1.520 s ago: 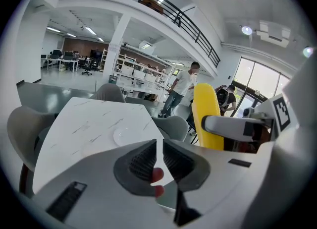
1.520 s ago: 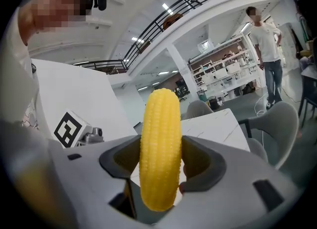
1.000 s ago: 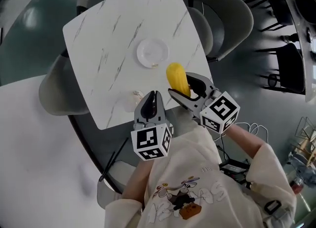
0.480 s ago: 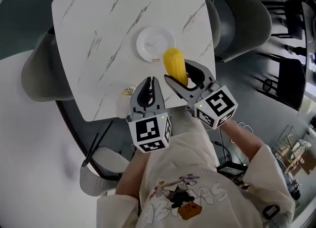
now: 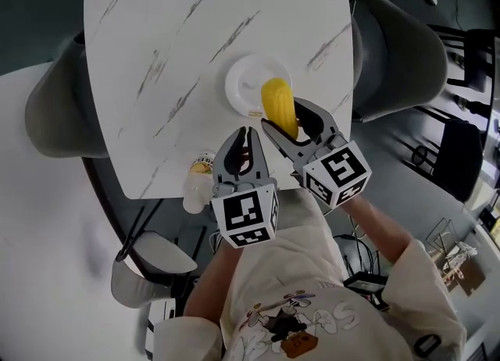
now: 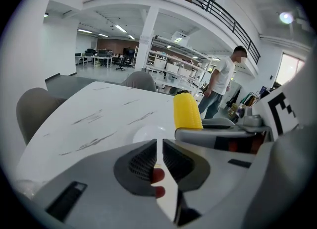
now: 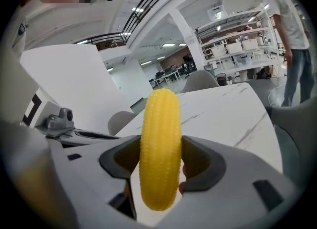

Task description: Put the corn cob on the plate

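Yellow ridged corn cob (image 5: 276,101), clamped in your right hand-held gripper (image 5: 283,117) by the round white plate's (image 5: 246,78) edge, could roll off if released here.

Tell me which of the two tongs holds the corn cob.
The right tongs: the yellow corn cob is clamped between their jaws. The left tongs are shut and hold nothing.

count — corn cob (image 5: 279,108) 1 | plate (image 5: 245,82) 1 | table (image 5: 195,39) 1 | bottle (image 5: 196,185) 1
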The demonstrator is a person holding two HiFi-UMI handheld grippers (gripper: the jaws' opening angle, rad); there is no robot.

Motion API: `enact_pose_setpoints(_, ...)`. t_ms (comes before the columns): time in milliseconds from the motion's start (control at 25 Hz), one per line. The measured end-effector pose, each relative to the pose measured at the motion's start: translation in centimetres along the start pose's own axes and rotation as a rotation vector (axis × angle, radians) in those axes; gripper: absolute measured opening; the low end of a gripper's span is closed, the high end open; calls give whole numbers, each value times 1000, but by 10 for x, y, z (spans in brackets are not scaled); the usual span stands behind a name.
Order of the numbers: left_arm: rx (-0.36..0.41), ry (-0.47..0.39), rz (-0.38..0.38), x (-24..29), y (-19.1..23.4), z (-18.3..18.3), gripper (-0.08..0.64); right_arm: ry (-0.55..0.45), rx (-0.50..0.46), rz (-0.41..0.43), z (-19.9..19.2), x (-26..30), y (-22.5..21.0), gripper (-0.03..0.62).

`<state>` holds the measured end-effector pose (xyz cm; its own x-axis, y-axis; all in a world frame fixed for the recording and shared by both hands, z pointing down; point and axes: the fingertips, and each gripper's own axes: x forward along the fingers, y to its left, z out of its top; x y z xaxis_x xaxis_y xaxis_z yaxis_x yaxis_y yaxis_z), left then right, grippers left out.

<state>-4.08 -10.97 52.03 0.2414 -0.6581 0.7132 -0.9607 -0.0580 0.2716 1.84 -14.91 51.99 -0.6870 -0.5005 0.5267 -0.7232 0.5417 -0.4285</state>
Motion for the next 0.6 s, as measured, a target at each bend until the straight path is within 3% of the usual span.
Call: enact_pose_setpoints(600, -73, 48, 48, 42, 28, -19, 40, 125, -65, -81, -27, 65, -45, 247)
